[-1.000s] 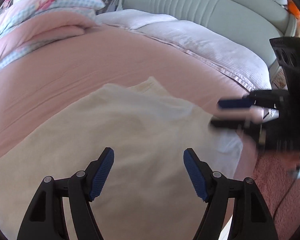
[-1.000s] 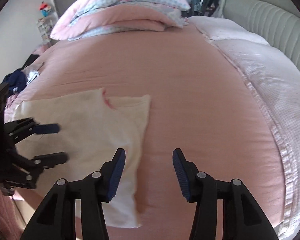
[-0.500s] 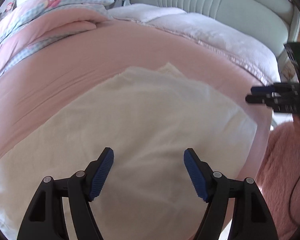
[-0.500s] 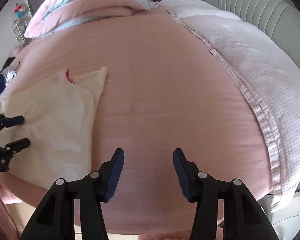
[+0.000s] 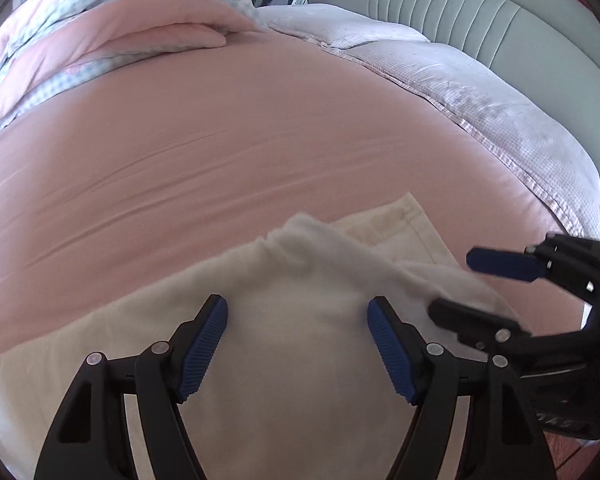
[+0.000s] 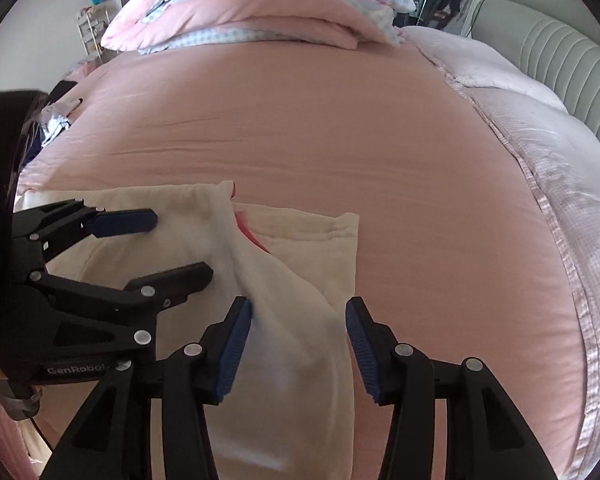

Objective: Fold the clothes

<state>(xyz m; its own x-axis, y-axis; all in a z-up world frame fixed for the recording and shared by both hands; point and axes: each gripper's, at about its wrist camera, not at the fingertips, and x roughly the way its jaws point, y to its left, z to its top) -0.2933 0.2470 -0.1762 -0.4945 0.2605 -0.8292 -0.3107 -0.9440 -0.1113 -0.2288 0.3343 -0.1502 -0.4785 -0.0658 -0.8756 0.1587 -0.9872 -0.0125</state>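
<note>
A cream-white garment (image 5: 292,332) lies on the pink bedsheet (image 5: 260,152) near the bed's front edge, with a rumpled fold at its far end and a hemmed corner showing. In the right wrist view the garment (image 6: 296,264) shows a bit of red inside the fold. My left gripper (image 5: 297,334) is open and hovers over the garment, empty. My right gripper (image 6: 299,342) is open over the garment's right part, empty. Each gripper shows in the other's view, the right gripper (image 5: 460,284) at right and the left gripper (image 6: 176,244) at left, side by side.
Folded pink and blue checked quilts (image 6: 260,4) lie at the bed's far end. A pale lilac blanket (image 5: 480,92) lies along the grey padded headboard (image 5: 460,8). Dark clothes (image 6: 52,120) sit at the bed's left edge. The pink bedsheet (image 6: 340,128) stretches beyond the garment.
Both grippers have come back in over the garment and now sit close together. The garment's far end is more rumpled and folded than before. Both stay open.
</note>
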